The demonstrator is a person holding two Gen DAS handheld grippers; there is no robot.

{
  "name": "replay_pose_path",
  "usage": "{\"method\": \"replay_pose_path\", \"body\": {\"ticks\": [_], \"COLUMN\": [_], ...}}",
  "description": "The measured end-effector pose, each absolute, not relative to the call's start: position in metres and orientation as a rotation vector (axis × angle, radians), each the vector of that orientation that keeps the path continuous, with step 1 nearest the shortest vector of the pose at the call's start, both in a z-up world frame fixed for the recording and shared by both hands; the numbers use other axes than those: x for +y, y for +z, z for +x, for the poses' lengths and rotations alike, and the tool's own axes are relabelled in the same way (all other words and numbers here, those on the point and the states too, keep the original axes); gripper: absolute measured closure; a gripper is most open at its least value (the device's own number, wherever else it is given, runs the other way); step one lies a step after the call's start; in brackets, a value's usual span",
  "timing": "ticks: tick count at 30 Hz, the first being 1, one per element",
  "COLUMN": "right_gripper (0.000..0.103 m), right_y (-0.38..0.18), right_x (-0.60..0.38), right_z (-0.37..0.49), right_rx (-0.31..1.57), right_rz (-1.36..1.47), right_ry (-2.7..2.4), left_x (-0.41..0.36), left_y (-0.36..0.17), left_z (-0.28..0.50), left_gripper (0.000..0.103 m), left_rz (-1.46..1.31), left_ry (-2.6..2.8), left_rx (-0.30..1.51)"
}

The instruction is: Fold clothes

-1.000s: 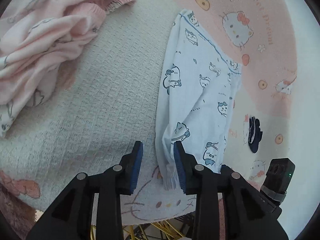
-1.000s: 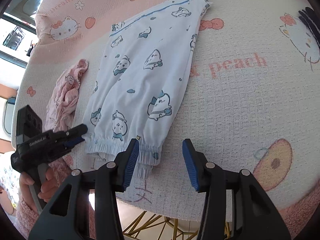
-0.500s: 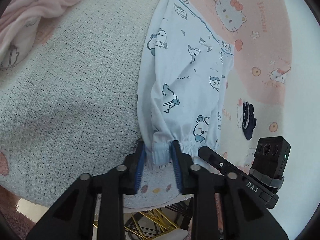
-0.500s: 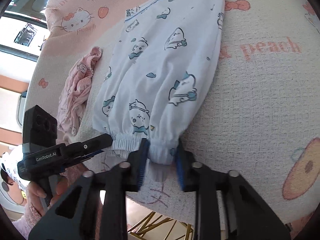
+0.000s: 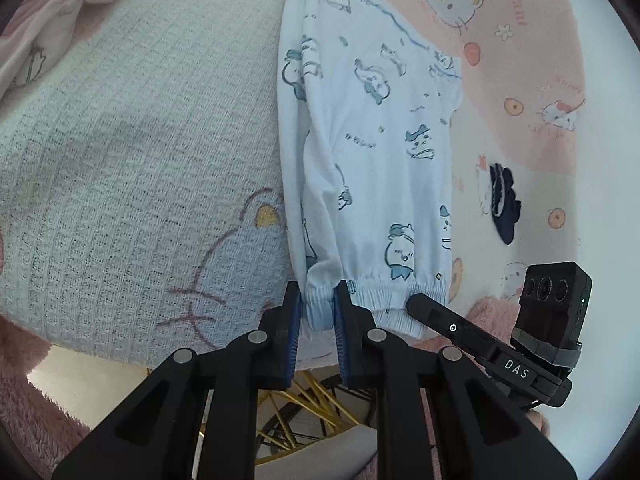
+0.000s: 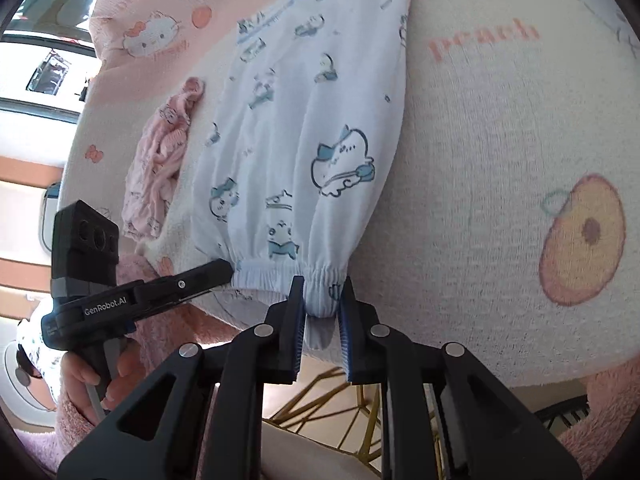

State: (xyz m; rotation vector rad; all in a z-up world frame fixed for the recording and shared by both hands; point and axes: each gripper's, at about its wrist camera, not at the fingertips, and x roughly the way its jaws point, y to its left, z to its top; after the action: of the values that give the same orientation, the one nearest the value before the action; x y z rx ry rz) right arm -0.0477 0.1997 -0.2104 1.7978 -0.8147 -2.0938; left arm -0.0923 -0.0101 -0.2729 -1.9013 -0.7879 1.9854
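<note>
**Both grippers pinched the cuffs of the printed trousers**

Nearest to us, our left gripper (image 5: pixel 316 312) had its blue pads pressed onto the gathered cuff at the left corner of the pale blue trousers (image 5: pixel 372 152), the elastic bunched between them. Our right gripper (image 6: pixel 322 308) pinched the cuff at the opposite corner in the same way, a fold of fabric hanging between its jaws. Each gripper showed in the other's view, tip at the hem, and a hand (image 6: pixel 100 376) in a fluffy pink sleeve gripped the left handle. The trousers lay flat on the cartoon-print blanket (image 5: pixel 140 160), cuffs at the near edge, legs running away from us to the blue-piped waistband. Just beside them, to the left, lay a crumpled pink garment (image 6: pixel 164 160). A small dark item (image 5: pixel 505 208) rested on the blanket to the right. Gold metal legs (image 6: pixel 320 396) showed below the edge.
</note>
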Motion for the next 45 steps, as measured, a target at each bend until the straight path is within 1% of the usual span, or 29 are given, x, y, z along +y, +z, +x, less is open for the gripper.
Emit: {"method": "replay_pose_path", "body": {"ticks": [2, 3, 4, 5, 6, 7, 11, 14, 15, 17, 20, 22, 24, 26, 28, 30, 33, 35, 36, 37, 39, 41, 42, 44, 45], "right_gripper": [0.084, 0.082, 0.075, 0.071, 0.067, 0.065, 0.065, 0.063, 0.061, 0.061, 0.061, 0.061, 0.061, 0.061, 0.061, 0.061, 0.059, 0.059, 0.059, 0.059, 0.060, 0.060, 0.061, 0.061, 0.061], "right_y": [-0.212, -0.212, -0.207, -0.202, -0.196, -0.191, -0.168, -0.157, -0.160, -0.168, -0.190, -0.198, -0.200, -0.200, -0.201, -0.200, -0.191, -0.188, -0.187, -0.193, -0.203, -0.199, -0.198, -0.197, -0.196], "right_x": [0.202, 0.203, 0.203, 0.202, 0.202, 0.202, 0.205, 0.211, 0.212, 0.208, 0.201, 0.204, 0.211, 0.226, 0.247, 0.267, 0.273, 0.263, 0.258, 0.252, 0.241, 0.237, 0.238, 0.245, 0.251], "right_z": [-0.049, -0.049, -0.049, -0.048, -0.046, -0.045, -0.045, -0.062, -0.072, -0.091, -0.109, -0.112, -0.111, -0.110, -0.105, -0.098, -0.100, -0.107, -0.111, -0.114, -0.112, -0.105, -0.101, -0.092, -0.089], "right_rx": [-0.811, -0.805, -0.765, -0.724, -0.675, -0.646, -0.549, -0.530, -0.525, -0.457, -0.325, -0.314, -0.326, -0.386, -0.482, -0.560, -0.558, -0.561, -0.559, -0.533, -0.418, -0.302, -0.262, -0.206, -0.221], "right_rz": [1.811, 1.817, 1.816, 1.815, 1.804, 1.783, 1.687, 1.607, 1.605, 1.626, 1.709, 1.709, 1.702, 1.724, 1.756, 1.766, 1.730, 1.674, 1.651, 1.667, 1.724, 1.735, 1.754, 1.800, 1.814], "right_ry": [-2.067, -2.060, -2.092, -2.126, -2.166, -2.200, -2.343, -2.396, -2.372, -2.363, -2.333, -2.307, -2.284, -2.249, -2.239, -2.278, -2.370, -2.365, -2.361, -2.346, -2.328, -2.333, -2.341, -2.369, -2.389], "left_x": [-0.012, -0.014, -0.015, -0.016, -0.017, -0.017, -0.022, -0.019, -0.014, -0.001, 0.024, 0.042, 0.056, 0.051, 0.038, 0.033, 0.044, 0.059, 0.065, 0.072, 0.076, 0.074, 0.070, 0.061, 0.056], "left_y": [-0.274, -0.272, -0.268, -0.263, -0.257, -0.251, -0.224, -0.215, -0.214, -0.214, -0.218, -0.230, -0.249, -0.246, -0.244, -0.238, -0.222, -0.218, -0.222, -0.228, -0.237, -0.239, -0.235, -0.228, -0.224], "left_z": [-0.097, -0.098, -0.098, -0.098, -0.097, -0.097, -0.112, -0.135, -0.141, -0.152, -0.163, -0.165, -0.164, -0.160, -0.158, -0.158, -0.161, -0.166, -0.169, -0.172, -0.165, -0.159, -0.158, -0.157, -0.156], "left_gripper": [0.083, 0.081, 0.079, 0.075, 0.075, 0.075, 0.075, 0.075, 0.075, 0.075, 0.075, 0.075, 0.075, 0.076, 0.075, 0.075, 0.075, 0.075, 0.075, 0.075, 0.075, 0.075, 0.073, 0.072, 0.072], "left_rz": [-1.914, -1.922, -1.924, -1.920, -1.914, -1.898, -1.803, -1.740, -1.712, -1.651, -1.573, -1.602, -1.680, -1.684, -1.759, -1.771, -1.651, -1.583, -1.594, -1.613, -1.644, -1.676, -1.696, -1.735, -1.754], "left_ry": [1.951, 1.942, 1.964, 1.994, 2.024, 2.051, 2.203, 2.273, 2.281, 2.291, 2.248, 2.196, 2.158, 2.169, 2.186, 2.208, 2.249, 2.245, 2.224, 2.198, 2.183, 2.186, 2.199, 2.226, 2.239], "left_rx": [-0.791, -0.782, -0.758, -0.720, -0.680, -0.656, -0.536, -0.428, -0.375, -0.264, -0.156, -0.050, 0.104, 0.164, 0.121, 0.092, 0.091, 0.087, 0.088, 0.089, 0.176, 0.239, 0.248, 0.265, 0.274]}}
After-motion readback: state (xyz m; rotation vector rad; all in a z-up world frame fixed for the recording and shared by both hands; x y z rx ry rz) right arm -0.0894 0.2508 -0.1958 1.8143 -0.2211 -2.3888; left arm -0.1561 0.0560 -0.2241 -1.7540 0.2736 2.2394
